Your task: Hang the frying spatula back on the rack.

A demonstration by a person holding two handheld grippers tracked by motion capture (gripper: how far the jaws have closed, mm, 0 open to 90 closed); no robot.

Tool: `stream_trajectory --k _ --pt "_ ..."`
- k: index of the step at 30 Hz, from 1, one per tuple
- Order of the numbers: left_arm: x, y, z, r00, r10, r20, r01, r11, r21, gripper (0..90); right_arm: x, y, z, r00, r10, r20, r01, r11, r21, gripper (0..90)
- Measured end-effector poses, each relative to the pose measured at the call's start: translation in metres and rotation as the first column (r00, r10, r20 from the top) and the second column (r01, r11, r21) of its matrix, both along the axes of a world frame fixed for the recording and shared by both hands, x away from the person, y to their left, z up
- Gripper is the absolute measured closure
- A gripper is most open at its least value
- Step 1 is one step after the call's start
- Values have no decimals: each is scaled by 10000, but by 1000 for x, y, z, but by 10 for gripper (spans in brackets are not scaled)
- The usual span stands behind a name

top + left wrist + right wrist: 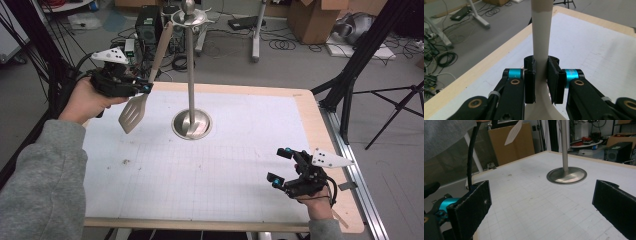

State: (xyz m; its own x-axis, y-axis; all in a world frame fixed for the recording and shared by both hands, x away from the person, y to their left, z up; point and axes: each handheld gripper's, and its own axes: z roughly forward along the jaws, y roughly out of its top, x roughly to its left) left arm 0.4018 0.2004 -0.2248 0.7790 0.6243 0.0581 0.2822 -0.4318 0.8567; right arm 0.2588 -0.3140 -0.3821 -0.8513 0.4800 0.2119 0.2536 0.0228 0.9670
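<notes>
Cream spatula (540, 37) sits pinched between the left gripper's (541, 75) jaws, over the table's edge (486, 61); right gripper (541, 202) gapes empty, bare mat (536, 202) between its 2 jaws.

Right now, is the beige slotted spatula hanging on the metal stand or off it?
Off it. The left gripper holds the beige slotted spatula by its neck, blade downward, beside the metal stand.

No readable text, label, brand, number or sign can be made out anywhere; only an unlettered grid is printed on the bench (240, 170).
</notes>
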Motion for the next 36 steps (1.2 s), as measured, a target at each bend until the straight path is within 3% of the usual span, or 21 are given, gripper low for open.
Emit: stream_trajectory --k 12,25,31,36 --pt "6 -12 -5 9997 166 -158 -167 9999 -26 772 -4 -3 3 9998 -148 158 146 9998 129 11" --pt "11 -21 -11 9996 -45 -269 47 9999 93 766 -5 -4 2 9997 -208 129 207 9998 41 11" --pt "11 -25 -13 10000 -61 -79 62 9999 144 754 -5 -4 2 9997 -183 134 184 9998 -26 11" --pt "12 -26 -13 9999 -68 -144 69 10000 66 753 -6 -3 2 9997 -208 133 208 9998 2 11"
